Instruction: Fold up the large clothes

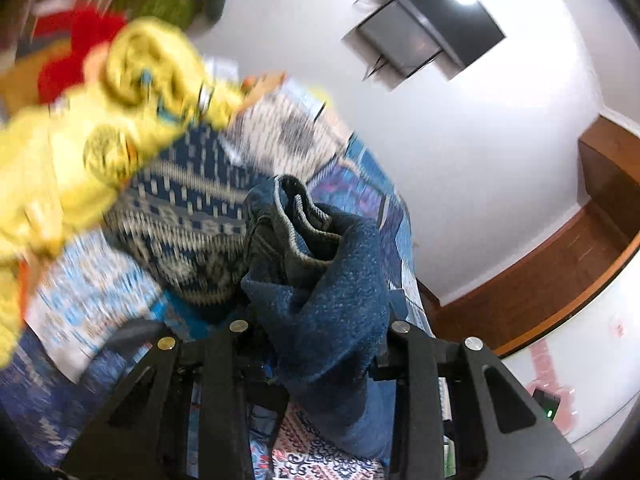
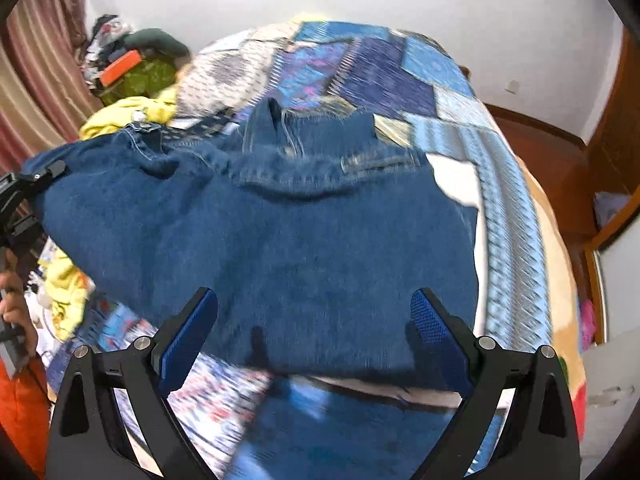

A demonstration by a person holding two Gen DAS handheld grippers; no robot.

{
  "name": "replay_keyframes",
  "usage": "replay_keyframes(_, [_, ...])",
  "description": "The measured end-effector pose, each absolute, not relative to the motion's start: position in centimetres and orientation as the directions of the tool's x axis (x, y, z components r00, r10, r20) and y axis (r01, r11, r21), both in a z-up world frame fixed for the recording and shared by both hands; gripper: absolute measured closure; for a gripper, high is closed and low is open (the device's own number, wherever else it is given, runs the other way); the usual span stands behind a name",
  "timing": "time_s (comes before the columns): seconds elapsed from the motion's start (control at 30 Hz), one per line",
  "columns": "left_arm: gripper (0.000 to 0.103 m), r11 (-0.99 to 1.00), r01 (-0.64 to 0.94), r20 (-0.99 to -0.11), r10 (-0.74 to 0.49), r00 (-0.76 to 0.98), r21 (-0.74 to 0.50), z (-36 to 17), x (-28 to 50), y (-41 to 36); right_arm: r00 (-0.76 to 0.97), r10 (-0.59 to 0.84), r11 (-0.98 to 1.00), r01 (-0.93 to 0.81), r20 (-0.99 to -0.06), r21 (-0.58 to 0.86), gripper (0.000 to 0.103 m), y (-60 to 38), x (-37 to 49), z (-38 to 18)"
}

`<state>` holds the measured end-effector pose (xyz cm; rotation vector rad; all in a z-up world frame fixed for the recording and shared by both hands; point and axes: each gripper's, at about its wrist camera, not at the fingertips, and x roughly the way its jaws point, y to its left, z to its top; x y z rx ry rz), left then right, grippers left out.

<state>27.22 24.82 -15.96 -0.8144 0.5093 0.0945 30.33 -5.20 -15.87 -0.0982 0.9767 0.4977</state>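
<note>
A large blue denim garment (image 2: 280,232) lies spread over the patchwork bedspread (image 2: 400,72). Its waistband side, with seams and a pocket, is toward the far end. My left gripper (image 1: 316,332) is shut on a bunched edge of the denim (image 1: 320,280) and lifts it off the bed. It also shows in the right wrist view (image 2: 36,184), holding the garment's left corner. My right gripper (image 2: 316,320) is open and empty, with blue pads (image 2: 188,336) on either side above the garment's near edge.
A yellow garment (image 1: 100,128) lies crumpled on the bed's left, also visible in the right wrist view (image 2: 128,114). A pile of clothes and an orange box (image 2: 120,66) sit by the curtain. White wall and wooden furniture (image 2: 608,184) stand to the right.
</note>
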Motion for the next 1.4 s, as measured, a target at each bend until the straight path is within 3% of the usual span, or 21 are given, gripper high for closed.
replay_keyframes(0.33, [0.072,0.784,-0.3,-0.503,-0.018,0.864,-0.544,-15.6,24.9,24.2,0.338,0.374,0.779,-0.62,-0.864,0.095,0.007,5.9,30.9,-19.9])
replay_keyframes(0.57, [0.072,0.82,-0.306,-0.532,0.003,0.847,-0.483,-16.1,25.9,22.5,0.265,0.347,0.764,-0.636,-0.9,0.107,0.001,7.2,31.1,-24.0])
replay_keyframes(0.77, [0.073,0.869,-0.221,-0.489,-0.027,0.872,-0.443,-12.4,28.1,19.1,0.239,0.431,0.771,-0.599,-0.87,0.218,0.002,3.9,32.1,-21.5])
replay_keyframes(0.9, [0.074,0.918,-0.111,-0.458,-0.083,0.885,-0.381,-9.6,31.3,13.4,0.343,0.464,0.814,-0.529,-0.817,0.24,0.002,-1.5,31.9,-18.7])
replay_keyframes(1.03, [0.074,0.954,0.002,-0.45,-0.144,0.881,-0.301,-8.2,34.5,6.1,0.46,0.41,0.88,-0.428,-0.788,0.208,0.002,-8.1,31.9,-17.0])
replay_keyframes(1.17, [0.074,0.964,0.115,-0.508,-0.225,0.831,-0.239,-9.7,37.1,-1.1,0.513,0.349,0.925,-0.321,-0.784,0.202,0.001,-14.2,31.8,-16.8])
replay_keyframes(1.4, [0.074,0.947,0.283,-0.727,-0.303,0.617,-0.154,-17.3,38.2,-8.9,0.526,0.301,0.953,-0.193,-0.796,0.232,0.001,-21.7,30.8,-17.6])
